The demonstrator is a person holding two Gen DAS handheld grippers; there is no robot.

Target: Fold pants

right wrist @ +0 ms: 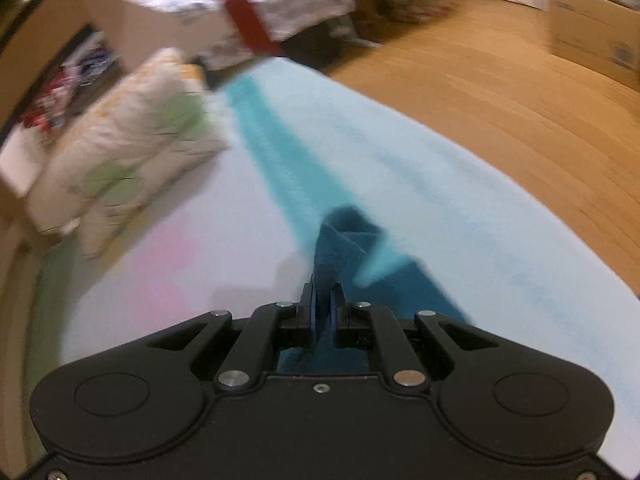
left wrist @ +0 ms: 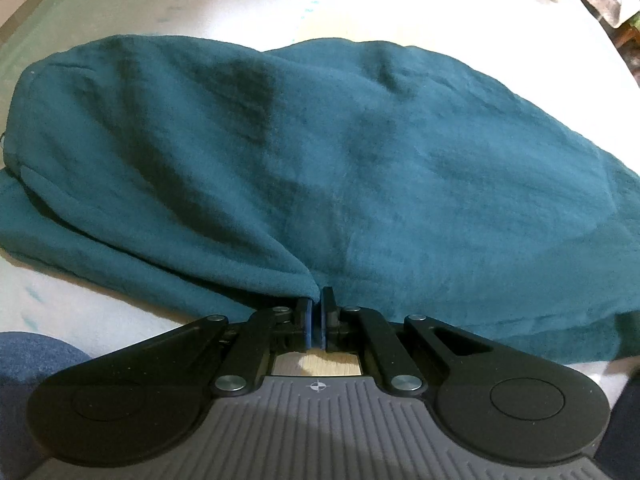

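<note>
The dark teal pants point(left wrist: 320, 168) lie spread and partly folded on a pale bed sheet point(left wrist: 240, 4), filling the left wrist view. My left gripper point(left wrist: 317, 304) is at the near edge of the pants, its jaws shut, with a fold of the fabric meeting the fingertips; whether cloth is pinched is hard to tell. My right gripper point(right wrist: 325, 300) is shut on a bunched end of the pants point(right wrist: 340, 240), held up above the sheet point(right wrist: 400, 184). That view is blurred by motion.
A patterned pillow point(right wrist: 132, 152) lies at the left of the bed. A wooden floor point(right wrist: 500, 100) runs beside the bed's right edge, with cardboard boxes point(right wrist: 592, 36) and clutter at the back. A blue-clad knee point(left wrist: 36, 356) shows at lower left.
</note>
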